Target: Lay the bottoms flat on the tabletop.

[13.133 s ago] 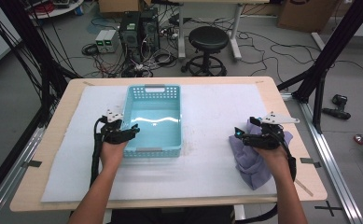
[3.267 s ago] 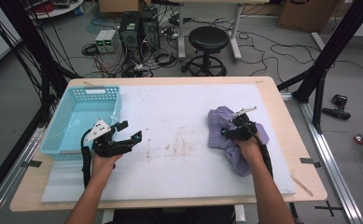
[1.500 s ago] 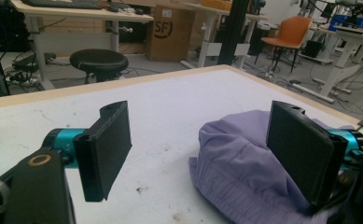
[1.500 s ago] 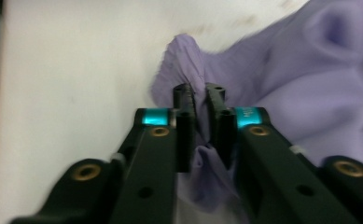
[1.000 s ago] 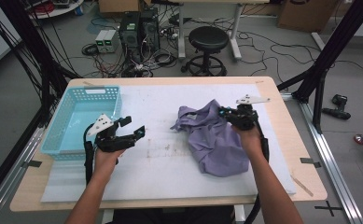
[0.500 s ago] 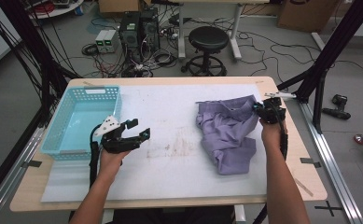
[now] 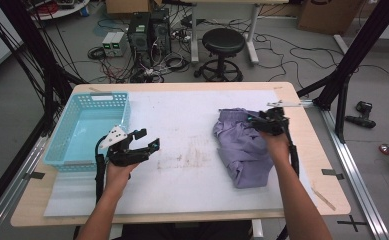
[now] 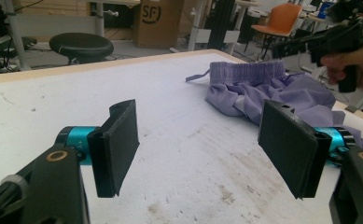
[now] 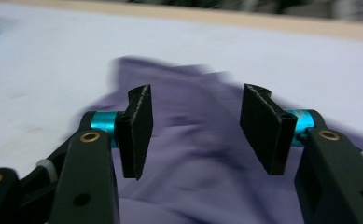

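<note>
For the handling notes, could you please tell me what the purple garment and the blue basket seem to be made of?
The purple garment looks like soft, matte woven fabric: it lies crumpled in folds, with a gathered waistband. The blue basket looks like rigid moulded plastic with a slight sheen, its walls perforated in a regular grid.
</note>
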